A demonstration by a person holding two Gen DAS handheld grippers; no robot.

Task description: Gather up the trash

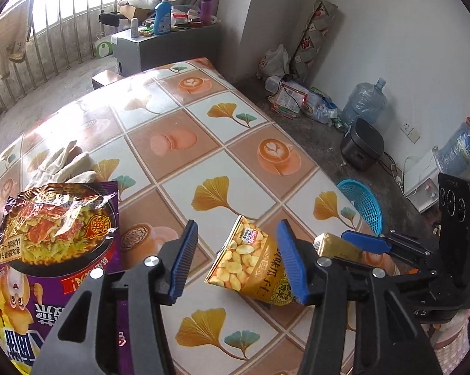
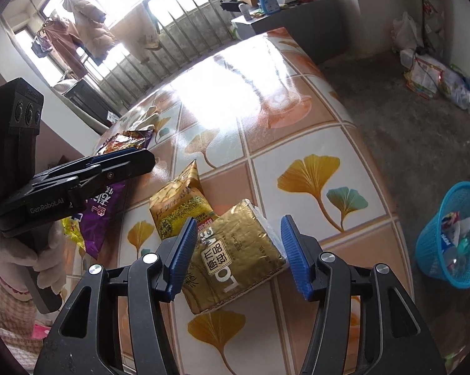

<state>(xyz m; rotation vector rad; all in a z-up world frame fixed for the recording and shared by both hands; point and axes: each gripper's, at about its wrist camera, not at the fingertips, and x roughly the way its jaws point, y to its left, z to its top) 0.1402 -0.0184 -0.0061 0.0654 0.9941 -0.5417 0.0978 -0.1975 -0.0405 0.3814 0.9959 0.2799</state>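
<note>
The gold foil pack [image 2: 238, 250] looks light, crinkly and slick, boxy enough to pinch across its short sides; it lies flat on the tiled tablecloth [image 2: 297, 125], touching the yellow snack bag [image 2: 175, 200] at its ten o'clock. The right gripper [image 2: 236, 251] hovers over it, jaws wide and empty, straddling it. The left gripper [image 1: 238, 257], also wide and empty, hangs beside the snack bag, with the blue basket [image 2: 447, 234] on the floor at three o'clock.
</note>
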